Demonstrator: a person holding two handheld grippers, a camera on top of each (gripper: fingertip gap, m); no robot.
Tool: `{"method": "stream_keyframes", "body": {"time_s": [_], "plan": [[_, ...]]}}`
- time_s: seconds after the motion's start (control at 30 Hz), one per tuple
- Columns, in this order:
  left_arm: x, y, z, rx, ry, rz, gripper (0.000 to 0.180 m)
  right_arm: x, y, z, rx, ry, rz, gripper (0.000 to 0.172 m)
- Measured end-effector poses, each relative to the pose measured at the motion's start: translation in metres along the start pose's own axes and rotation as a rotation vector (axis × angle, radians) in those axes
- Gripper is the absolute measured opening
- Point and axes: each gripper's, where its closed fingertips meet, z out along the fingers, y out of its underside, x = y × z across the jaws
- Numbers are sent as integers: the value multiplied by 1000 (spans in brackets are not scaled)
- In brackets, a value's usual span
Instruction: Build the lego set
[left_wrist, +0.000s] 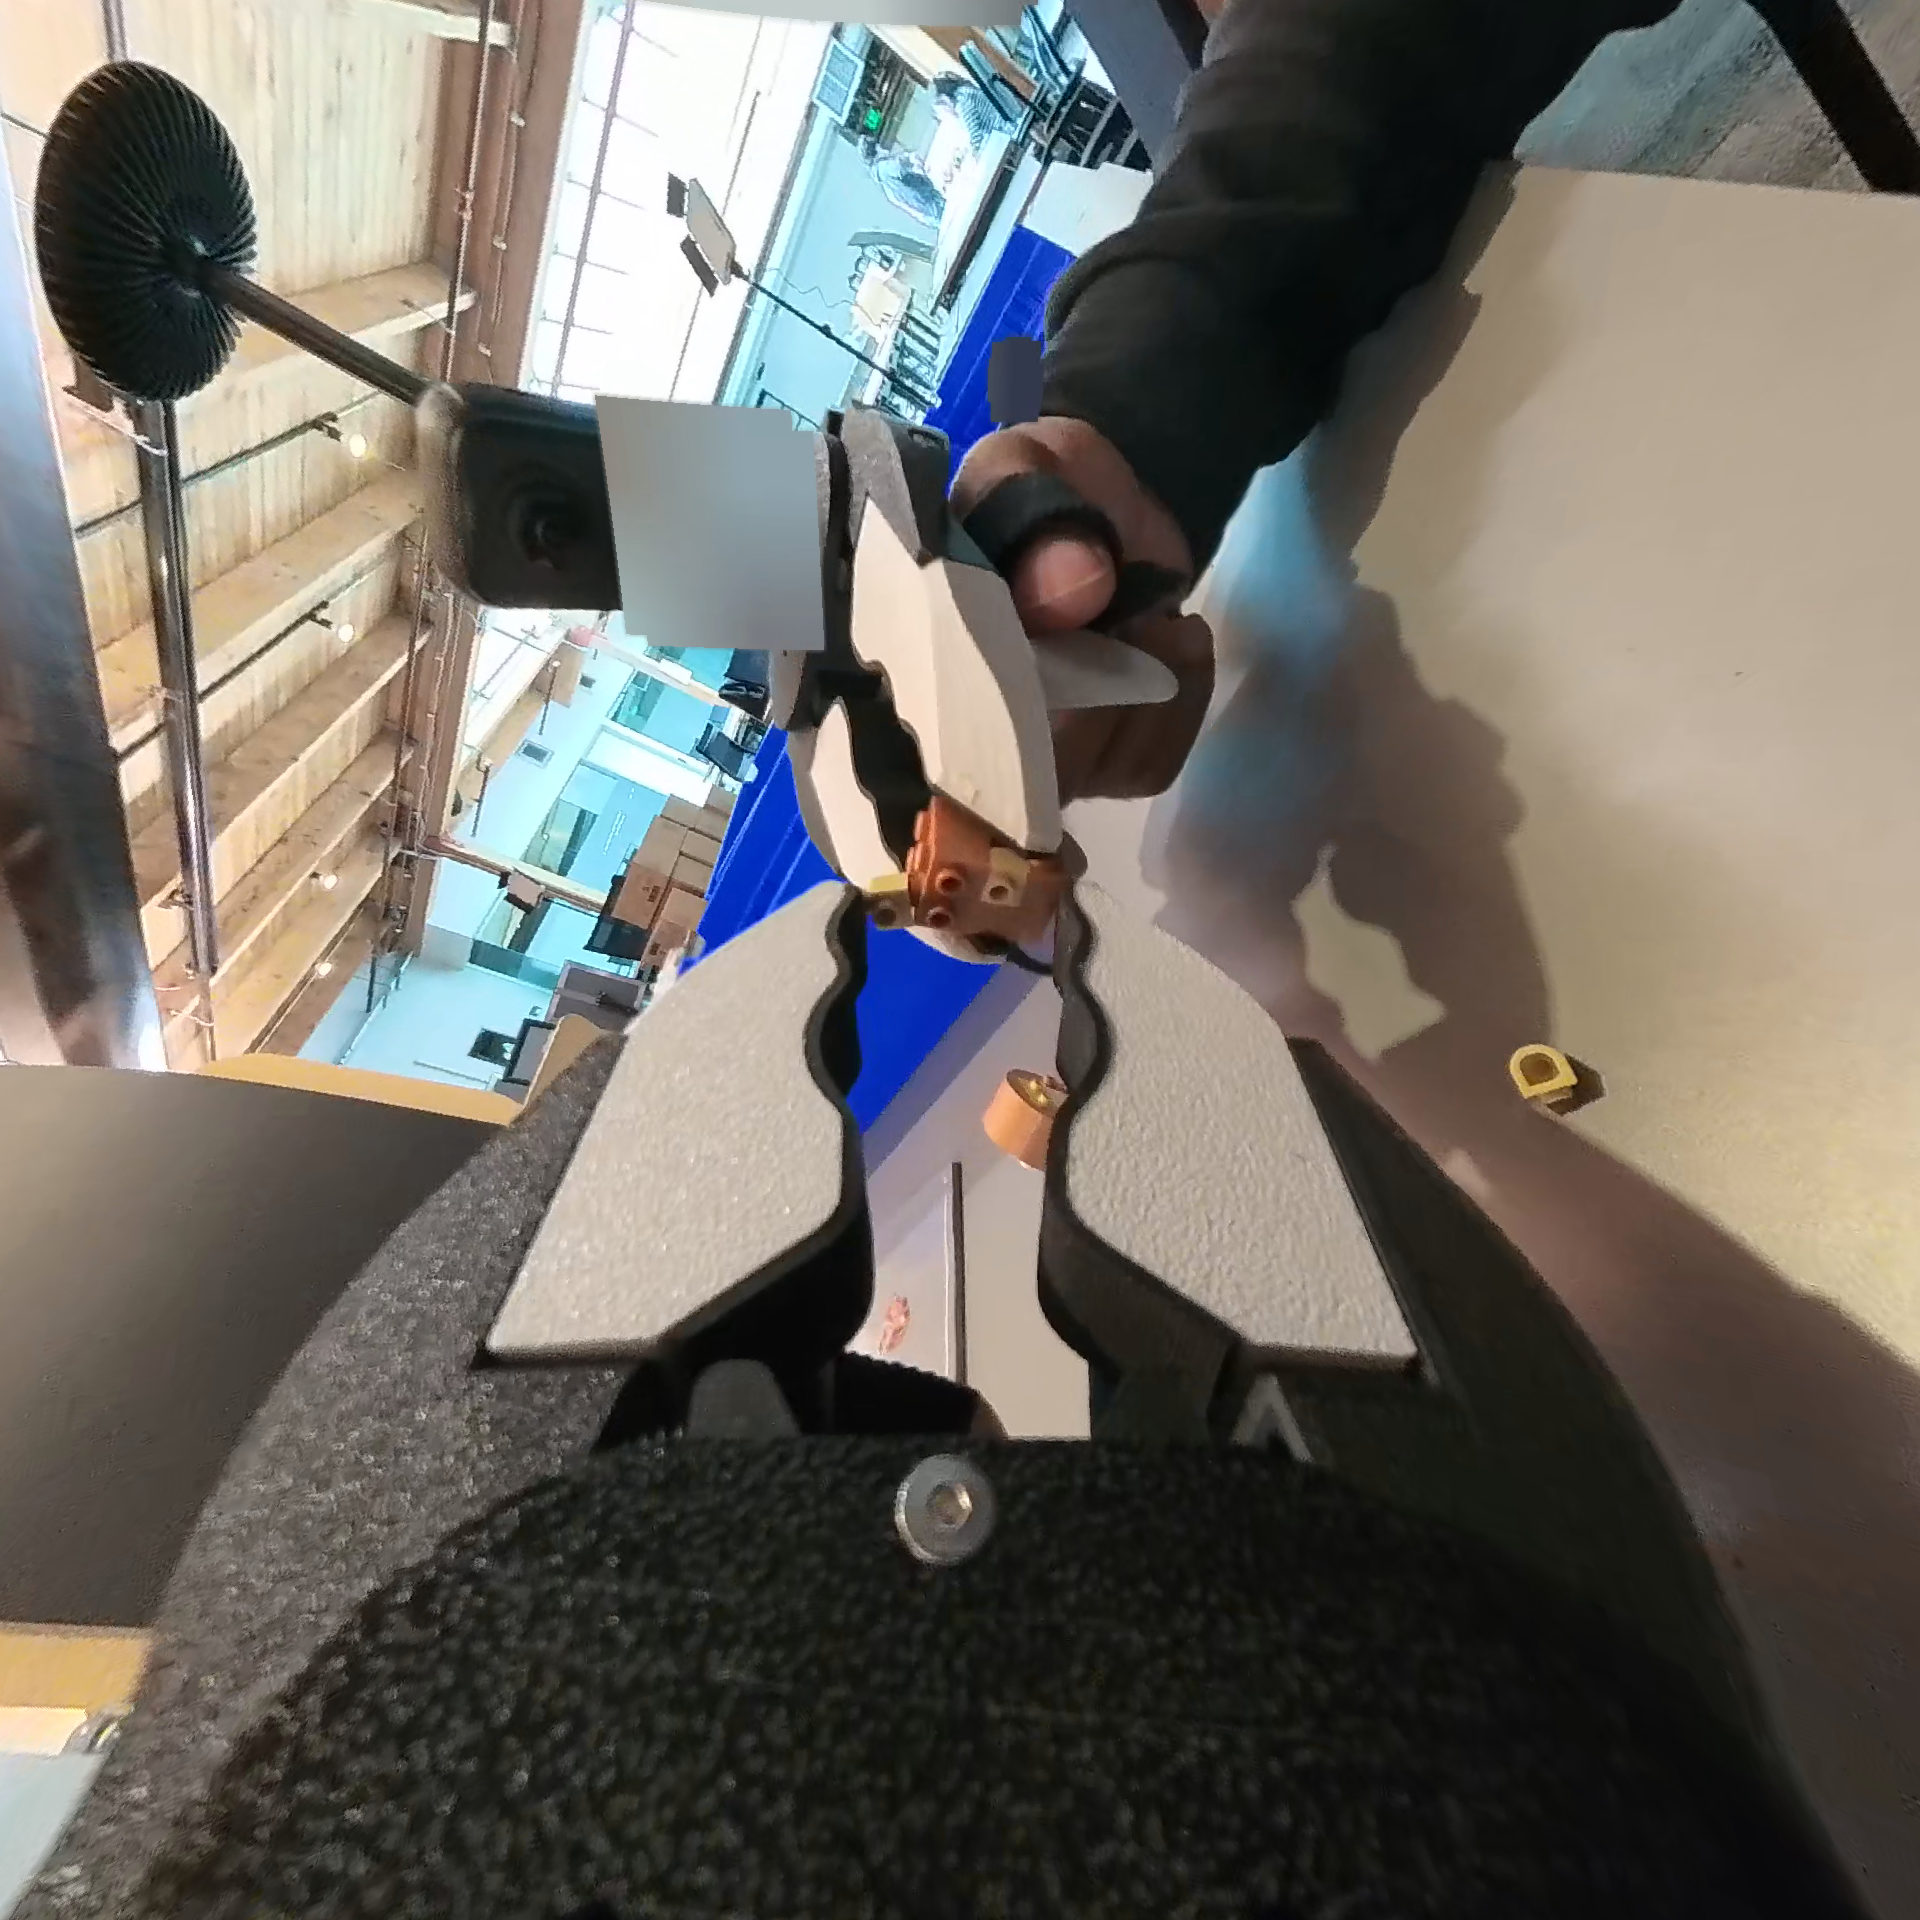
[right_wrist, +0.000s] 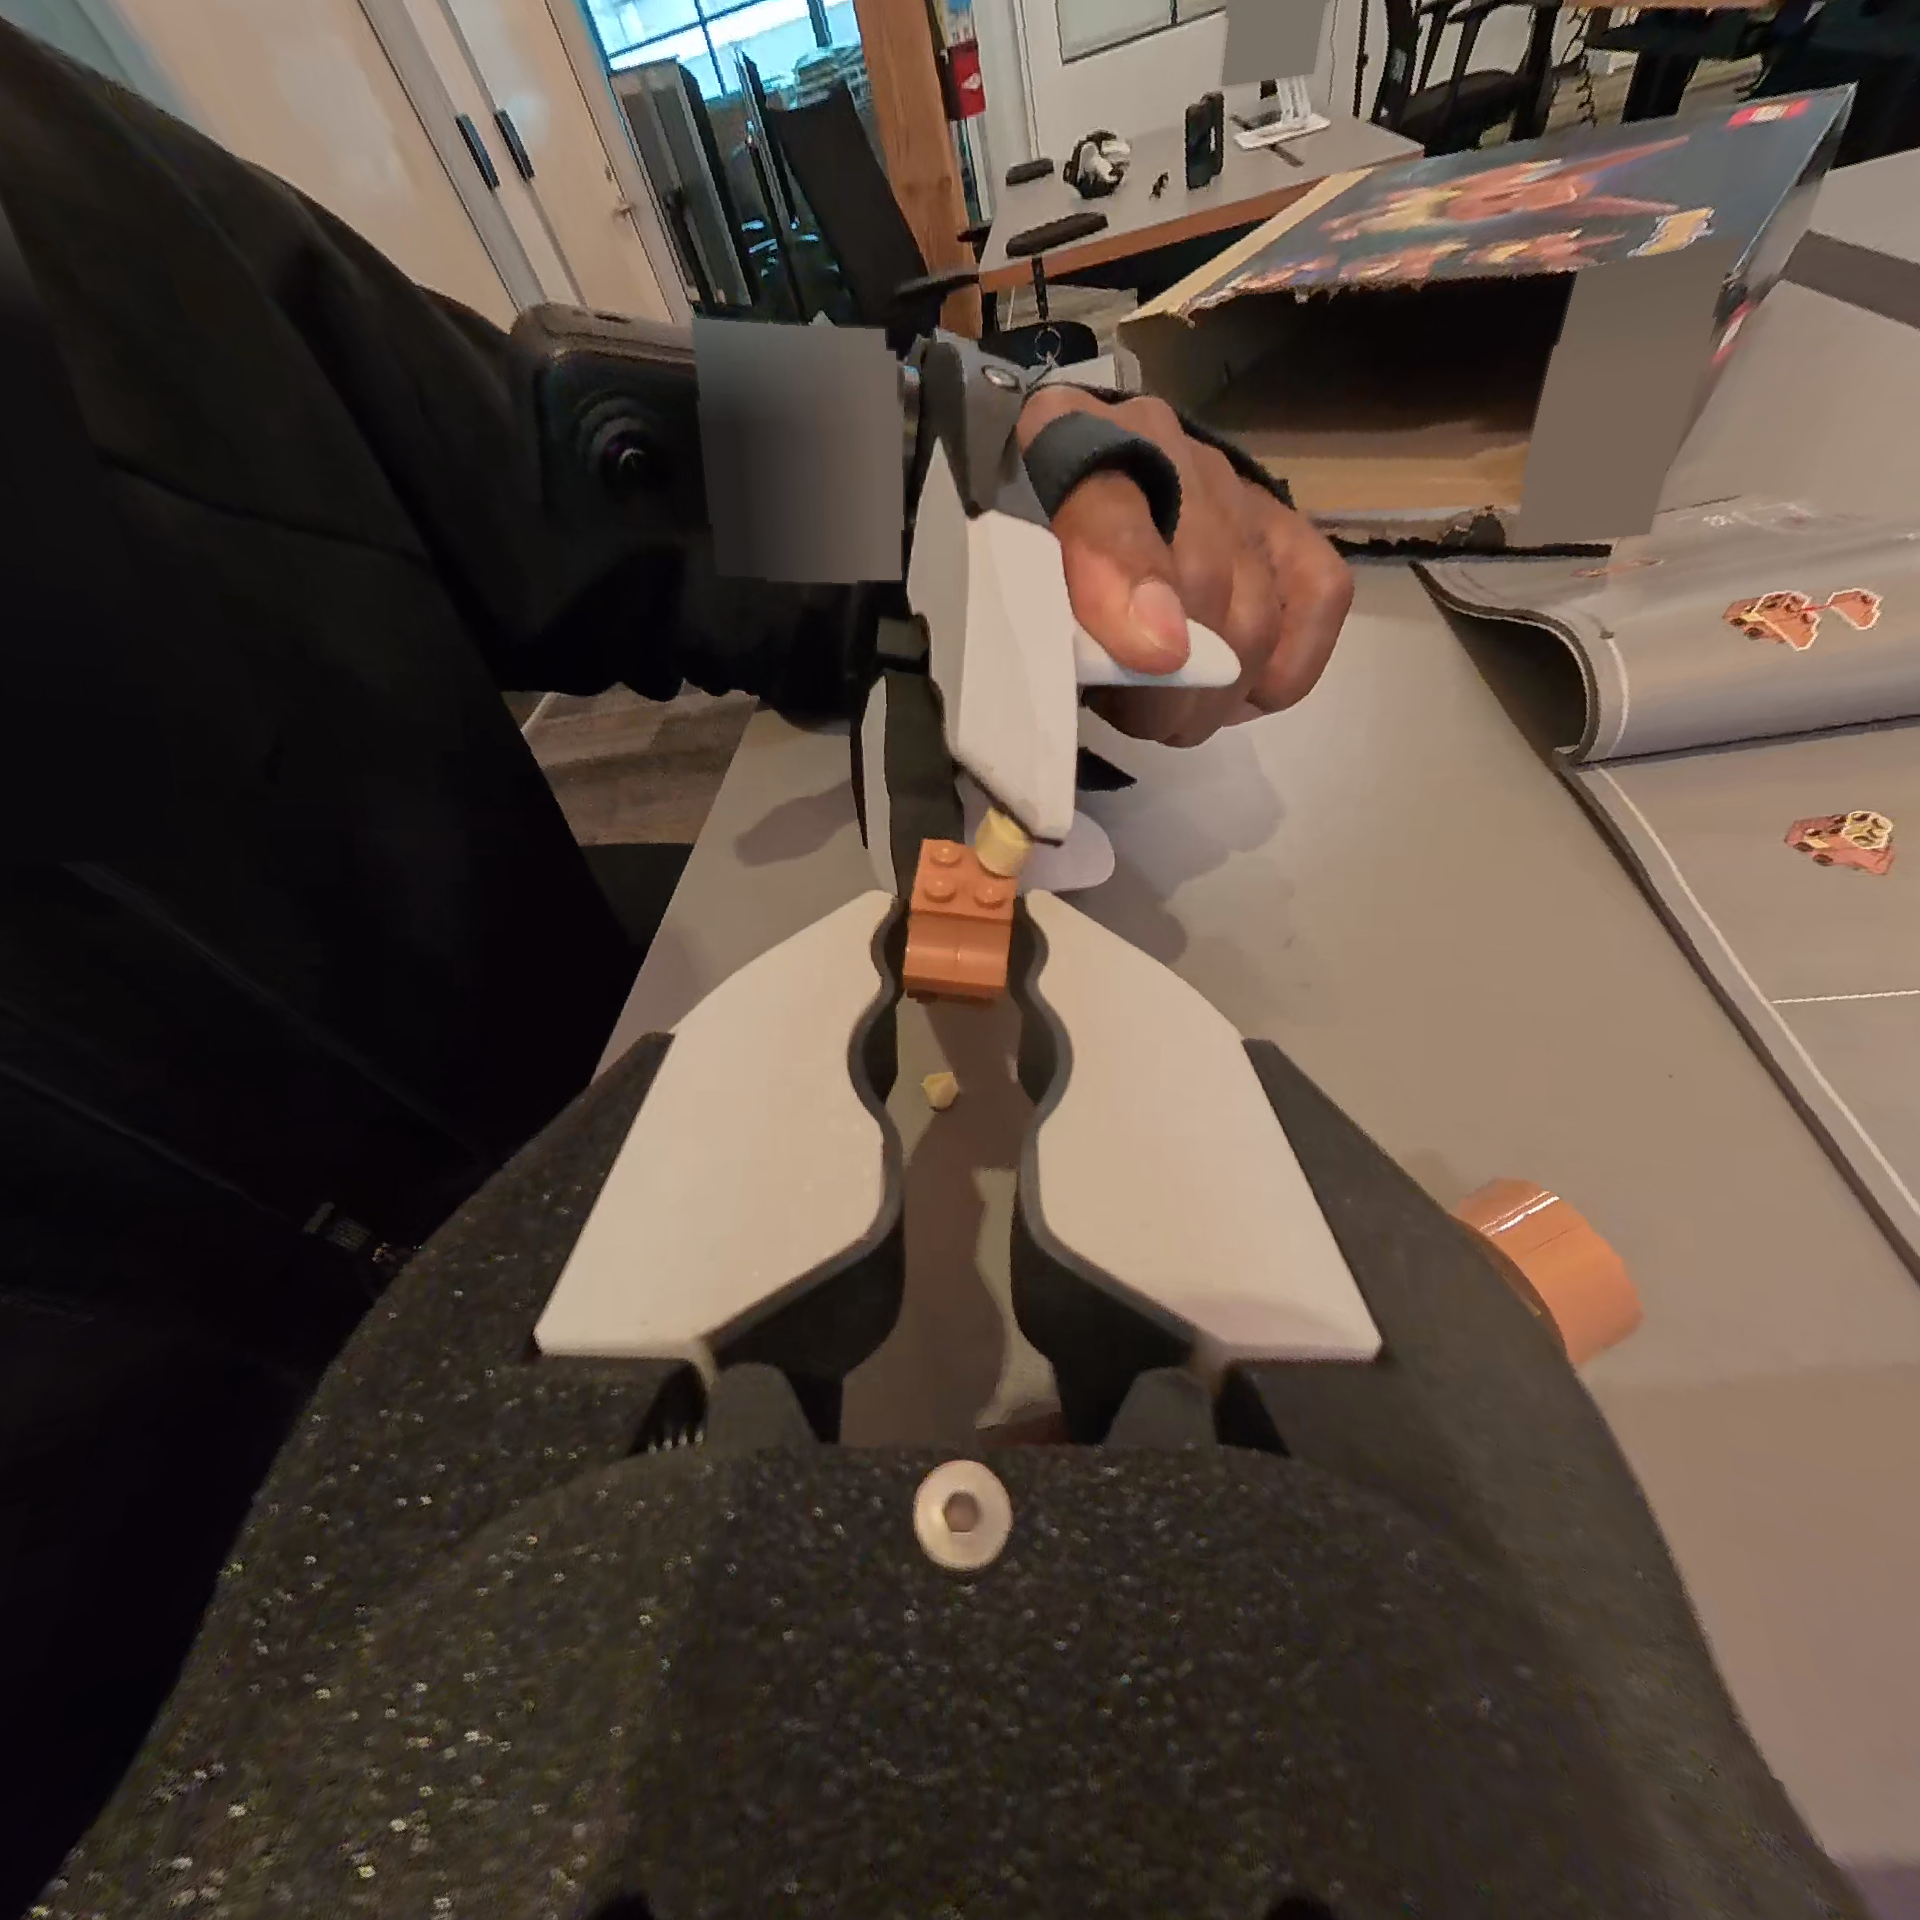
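The right hand-held gripper is closed to a narrow gap on a small orange-brown plastic studded brick. Its dark pads press on the brick's two sides and hold it in the air above the grey bench, close to the bench edge beside a person's dark sleeve. The left hand-held gripper comes at the brick from the far side with its fingers a moderate way apart. One fingertip meets a small cream round plastic piece that sits on a top corner of the brick. Whether its pads actually clamp anything I cannot tell. Lying on the bench are a tiny cream loose piece under the right fingers, an orange-brown round plastic drum just beside the right gripper's body, and a small yellow arched piece well apart from these. An open printed cardboard box stands towards the far edge, with a curled grey booklet near it.
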Motion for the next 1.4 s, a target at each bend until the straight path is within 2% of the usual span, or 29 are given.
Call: {"method": "stream_keyframes", "body": {"time_s": [0.27, 0.57, 0.8, 1.4], "plan": [[1, -1, -2, -9, 4, 68, 34, 0, 1, 1, -8, -8, 3, 18], [3, -4, -2, -12, 47, 63, 34, -4, 2, 2, -30, -12, -31, 18], [0, -5, -3, -16, 13, 99, 34, -5, -1, 1, -17, -17, -20, 17], [6, -7, -3, -33, 37, 177, 33, -8, 5, 3, -52, -41, -32, 17]]}}
